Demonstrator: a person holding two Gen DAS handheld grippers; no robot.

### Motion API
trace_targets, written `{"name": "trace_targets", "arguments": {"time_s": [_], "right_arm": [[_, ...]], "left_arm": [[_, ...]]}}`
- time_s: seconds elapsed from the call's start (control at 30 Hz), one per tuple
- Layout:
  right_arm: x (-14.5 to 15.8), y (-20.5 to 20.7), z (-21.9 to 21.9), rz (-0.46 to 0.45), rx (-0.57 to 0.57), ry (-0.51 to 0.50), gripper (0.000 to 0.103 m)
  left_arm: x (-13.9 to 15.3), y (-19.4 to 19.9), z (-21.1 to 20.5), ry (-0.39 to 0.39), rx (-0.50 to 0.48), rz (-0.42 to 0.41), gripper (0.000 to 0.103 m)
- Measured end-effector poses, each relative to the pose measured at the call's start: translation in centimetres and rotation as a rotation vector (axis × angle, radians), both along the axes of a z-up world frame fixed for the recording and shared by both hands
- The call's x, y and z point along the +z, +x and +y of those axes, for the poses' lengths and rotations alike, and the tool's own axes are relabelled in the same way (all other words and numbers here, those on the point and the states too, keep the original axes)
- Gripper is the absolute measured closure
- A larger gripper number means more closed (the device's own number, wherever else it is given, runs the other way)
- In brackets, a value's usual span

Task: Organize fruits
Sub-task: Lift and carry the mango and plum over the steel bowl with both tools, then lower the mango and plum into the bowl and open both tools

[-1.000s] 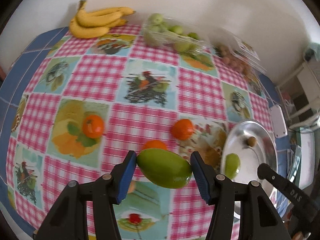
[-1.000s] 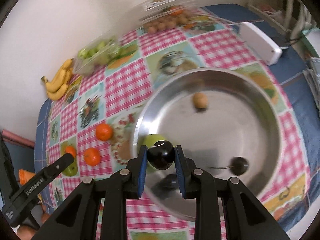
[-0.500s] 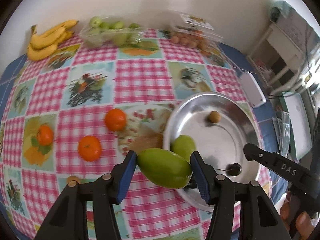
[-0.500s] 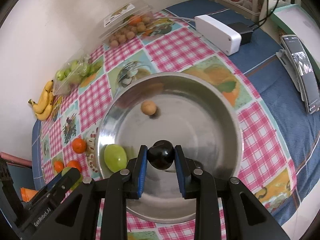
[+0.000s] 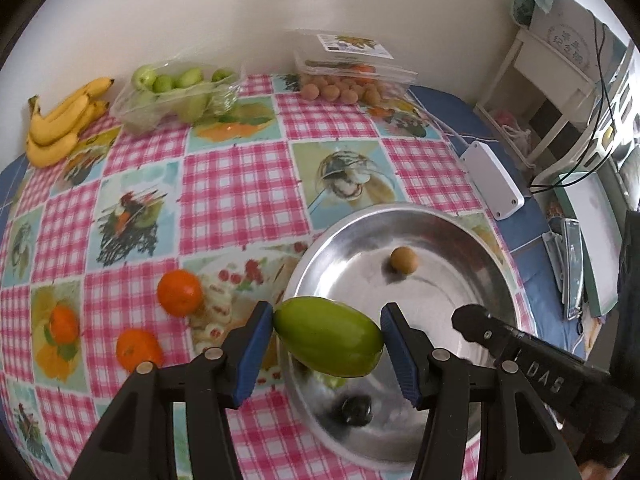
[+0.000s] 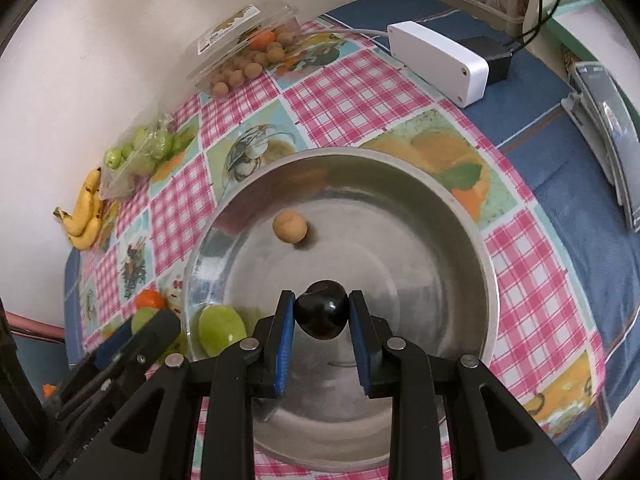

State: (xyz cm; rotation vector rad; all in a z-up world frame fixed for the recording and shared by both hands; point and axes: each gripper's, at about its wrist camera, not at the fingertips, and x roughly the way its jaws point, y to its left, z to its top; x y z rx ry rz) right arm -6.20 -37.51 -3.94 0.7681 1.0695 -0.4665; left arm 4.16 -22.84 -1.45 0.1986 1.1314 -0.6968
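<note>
- Above the near-left rim of the steel bowl (image 5: 494, 248), the left gripper (image 5: 327, 338) points steeply down, its blue pads clamped on the two ends of a green mango (image 5: 328, 336) held crosswise.
- Over the bowl's middle, the right gripper (image 6: 321, 314) tilts steeply down as well, jaws nearly together and pinching a dark plum (image 6: 321, 314) clear of the bowl floor.
- On the bowl floor lie a small tan round fruit (image 6: 290, 226) at about 11 o'clock, a green fruit (image 6: 221, 329) against the wall at 8 o'clock, and, in the left wrist view, another dark fruit (image 5: 356, 410) near the closest edge.
- Left of the bowl, on the pink checked tablecloth (image 5: 240, 184), sit two loose oranges (image 5: 180, 292), well apart from the bowl wall.
- Along the far wall run a bunch of bananas (image 5: 60, 124) at 10 o'clock, a clear tray of small green fruits (image 5: 176, 92) at 11, and a clear box of small brown fruits (image 5: 352, 76) at 12.
- At 2 o'clock a white power adapter (image 6: 438, 62) lies on the blue cloth.
</note>
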Motion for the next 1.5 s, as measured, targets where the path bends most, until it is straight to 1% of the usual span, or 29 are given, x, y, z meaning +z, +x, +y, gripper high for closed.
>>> {"name": "trace_targets", "arguments": {"time_s": [0.3,0.5,0.63,0.97,1.2,1.4,1.5], "right_arm": [[-0.8,1.0,-1.3,0.026,-0.004,0.006,0.075],[-1.2,1.3,-1.7,0.051,-0.007,0.007,0.075],[-1.4,1.1,-1.9,0.075,-0.016,-0.002,0.075],[-3.0,0.6,-2.1,0.121,-0.034,0.037,0.075],[-3.6,0.8,-1.8,0.139,-0.033,0.049,0.074],[-3.7,0.9,-1.8,0.135,-0.037,0.055,0.074],[-3.7,1.0,-1.9,0.139,-0.038,0.059,0.074]], "left_arm": [[-0.7,1.3,-2.1,-0.009,-0.009,-0.016,0.044],[-1.8,1.2,-4.0,0.01,-0.036,-0.019,0.044],[-2.3,1.1,-4.5,0.014,-0.041,-0.012,0.044],[-3.2,0.8,-4.9,0.039,-0.046,0.001,0.044],[-3.9,1.1,-4.7,0.049,-0.034,0.032,0.044],[-3.6,1.1,-4.7,0.045,-0.04,0.029,0.043],[-3.3,1.2,-4.5,0.034,-0.04,0.041,0.043]]}}
